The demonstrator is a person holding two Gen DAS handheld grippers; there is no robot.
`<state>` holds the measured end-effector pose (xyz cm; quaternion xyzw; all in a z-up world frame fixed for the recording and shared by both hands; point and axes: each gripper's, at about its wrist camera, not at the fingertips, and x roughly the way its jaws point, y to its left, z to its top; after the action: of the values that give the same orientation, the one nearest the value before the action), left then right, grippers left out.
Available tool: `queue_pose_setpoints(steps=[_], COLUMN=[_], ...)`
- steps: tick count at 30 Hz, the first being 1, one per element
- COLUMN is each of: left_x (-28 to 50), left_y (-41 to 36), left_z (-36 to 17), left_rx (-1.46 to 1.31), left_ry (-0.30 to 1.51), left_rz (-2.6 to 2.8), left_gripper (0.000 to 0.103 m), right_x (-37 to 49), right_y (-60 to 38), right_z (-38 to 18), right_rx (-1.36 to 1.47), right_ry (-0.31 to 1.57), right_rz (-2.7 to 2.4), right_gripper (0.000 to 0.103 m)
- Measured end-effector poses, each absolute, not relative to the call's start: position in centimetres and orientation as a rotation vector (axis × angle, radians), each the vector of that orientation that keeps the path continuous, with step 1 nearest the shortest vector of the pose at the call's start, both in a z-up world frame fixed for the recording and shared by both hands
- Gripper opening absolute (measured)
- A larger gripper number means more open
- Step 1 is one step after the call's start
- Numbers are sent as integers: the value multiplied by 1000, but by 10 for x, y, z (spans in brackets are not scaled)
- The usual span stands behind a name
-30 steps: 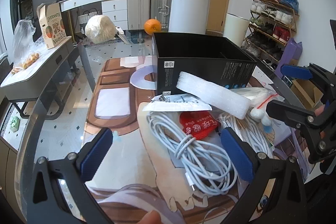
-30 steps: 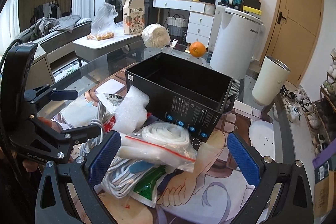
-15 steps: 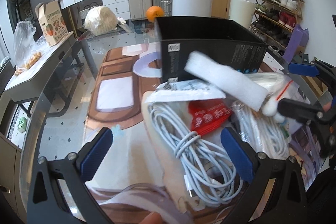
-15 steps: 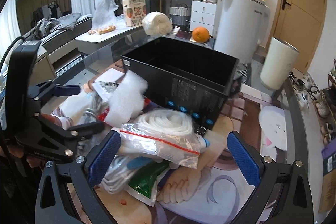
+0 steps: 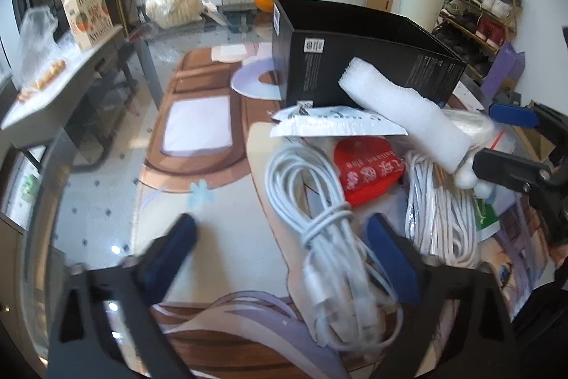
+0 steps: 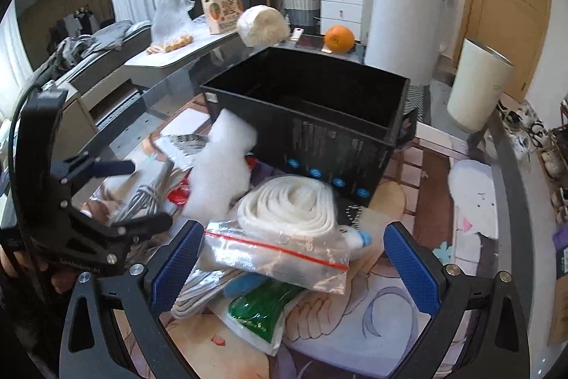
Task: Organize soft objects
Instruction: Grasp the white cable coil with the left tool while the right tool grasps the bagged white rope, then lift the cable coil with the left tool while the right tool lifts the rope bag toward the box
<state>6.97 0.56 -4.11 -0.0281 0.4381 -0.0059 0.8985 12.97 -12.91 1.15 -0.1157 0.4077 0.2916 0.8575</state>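
A person is lowering two handheld grippers over a heap of soft clutter on a glass table [image 5: 106, 187], with an empty black box [image 6: 319, 116] waiting just behind it. The left gripper [image 5: 280, 251] is narrowing its jaws around a bundled white cable [image 5: 319, 219], pads not yet pressing; the right gripper [image 6: 291, 254] is standing spread wide about a zip bag of coiled white rope [image 6: 284, 237]. The pickup is judged just beginning; next, each gripper needs to pinch and lift toward the box. Visible: one foam block [image 6: 223, 166], two white cable bundles, one red packet [image 5: 365, 173], one green pouch [image 6: 262, 308], one box.
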Motion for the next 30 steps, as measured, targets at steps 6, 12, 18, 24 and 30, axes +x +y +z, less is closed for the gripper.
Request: queue_pose_setpoints(steps=[6,12,18,24,30], left_x=[64,59,53,46,38], left_y=[-2,2,7,15,19], left_z=[-38,-35,-29,-22,-17], left_rx=[-2,-12,-32,-60,-75], left_ry=[877,858,829,794,766], left_rz=[-37,-46,-55,-42,-41], left_gripper=[41,31,31,31,31], right_x=[145,149,149,145,134], right_y=[-118,-114,-114,-117,-124], right_z=[3,0,-3,-2,5], right_rx=[-243,-247,-222,-215,-213], right_ry=[918,926,946,934,895], right_rz=[579,584,604,597,601], right_gripper=[103,92,74,53,47])
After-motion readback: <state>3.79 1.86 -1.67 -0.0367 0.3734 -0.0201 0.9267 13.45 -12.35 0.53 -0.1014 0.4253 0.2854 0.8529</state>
